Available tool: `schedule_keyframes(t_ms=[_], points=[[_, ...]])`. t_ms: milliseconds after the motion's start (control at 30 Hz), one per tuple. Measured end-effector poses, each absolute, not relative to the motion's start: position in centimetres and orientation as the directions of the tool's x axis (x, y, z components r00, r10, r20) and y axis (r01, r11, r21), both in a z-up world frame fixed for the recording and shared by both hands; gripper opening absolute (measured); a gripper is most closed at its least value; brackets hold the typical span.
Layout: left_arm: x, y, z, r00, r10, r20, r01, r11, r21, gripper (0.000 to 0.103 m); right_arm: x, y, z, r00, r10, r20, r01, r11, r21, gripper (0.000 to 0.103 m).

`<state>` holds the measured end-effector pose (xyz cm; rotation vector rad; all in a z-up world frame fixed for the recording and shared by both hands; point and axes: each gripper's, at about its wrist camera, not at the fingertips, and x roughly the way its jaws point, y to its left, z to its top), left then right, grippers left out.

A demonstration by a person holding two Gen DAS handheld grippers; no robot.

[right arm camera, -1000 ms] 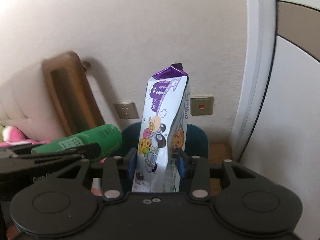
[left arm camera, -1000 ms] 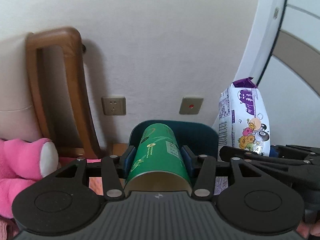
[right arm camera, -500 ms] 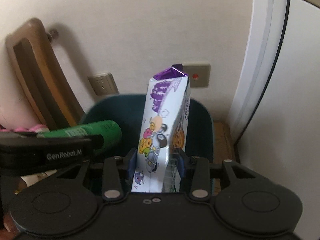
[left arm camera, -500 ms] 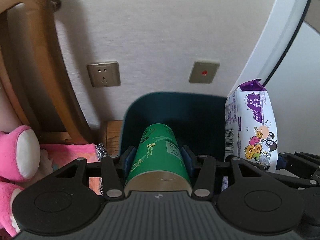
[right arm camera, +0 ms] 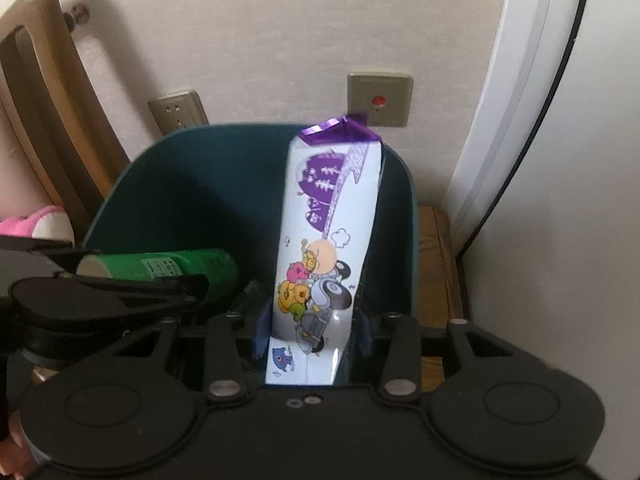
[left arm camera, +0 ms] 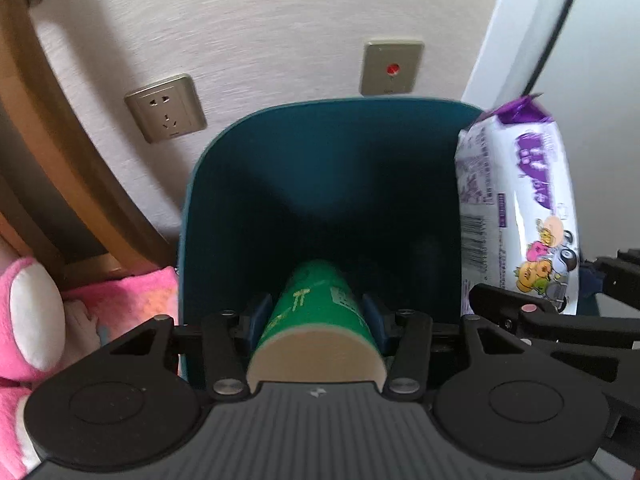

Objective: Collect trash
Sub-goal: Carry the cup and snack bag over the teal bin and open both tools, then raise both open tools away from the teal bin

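My left gripper (left arm camera: 316, 314) is shut on a green cylindrical can (left arm camera: 316, 312), held over the open mouth of a dark teal trash bin (left arm camera: 208, 184). The can also shows in the right wrist view (right arm camera: 188, 270), pointing into the bin (right arm camera: 160, 184). My right gripper (right arm camera: 312, 326) is shut on a white and purple snack packet (right arm camera: 328, 232) with cartoon figures, upright above the bin's right side. The packet also shows in the left wrist view (left arm camera: 516, 216). The bin's inside is dark; its contents cannot be seen.
The bin stands against a beige wall with a power socket (left arm camera: 166, 114) and a red-button switch plate (left arm camera: 392, 68). A wooden chair frame (left arm camera: 60, 152) and a pink plush toy (left arm camera: 32, 312) are on the left. A white door frame (right arm camera: 516, 92) is on the right.
Both grippers have moved forward and tilted down, from facing the wall to hanging over the bin's opening. The can and the packet are still held.
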<state>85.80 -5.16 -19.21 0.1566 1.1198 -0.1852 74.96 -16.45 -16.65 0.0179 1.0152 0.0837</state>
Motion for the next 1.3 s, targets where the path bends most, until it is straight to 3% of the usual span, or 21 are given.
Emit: schedule_keyframes(t_ms=[233, 400, 467, 733, 1100, 1300], points=[[86.0, -5.2, -19.1, 0.426, -0.064, -0.902, 0.228, 0.973, 0.039, 0.048, 74.7, -16.8, -16.6, 0.511, 0.078, -0.856, -0.063, 0.997, 0.053, 0.045], [85.9, -4.3, -18.6, 0.421, -0.090, -0.902, 0.212, 0.977, 0.002, 0.063, 74.6, -16.9, -16.2, 0.525, 0.111, -0.844, -0.078, 0.994, 0.082, 0.055], [85.6, -3.9, -18.1, 0.430, -0.103, -0.897, 0.201, 0.980, -0.016, 0.063, 74.3, -17.0, -15.7, 0.540, 0.114, -0.834, -0.081, 0.993, 0.083, 0.060], [83.5, -3.9, -15.4, 0.485, -0.112, -0.868, 0.191, 0.981, -0.020, 0.063, 72.3, -17.5, -13.3, 0.579, 0.163, -0.799, -0.122, 0.986, 0.112, 0.063], [76.0, -4.3, -9.4, 0.601, -0.125, -0.790, 0.178, 0.984, -0.020, 0.075, 65.7, -19.9, -8.4, 0.656, 0.241, -0.716, -0.176, 0.970, 0.166, 0.067], [69.9, -4.7, -7.1, 0.645, -0.104, -0.757, 0.142, 0.990, -0.016, 0.076, 60.7, -20.9, -6.7, 0.677, 0.293, -0.675, -0.223, 0.956, 0.191, 0.071]])
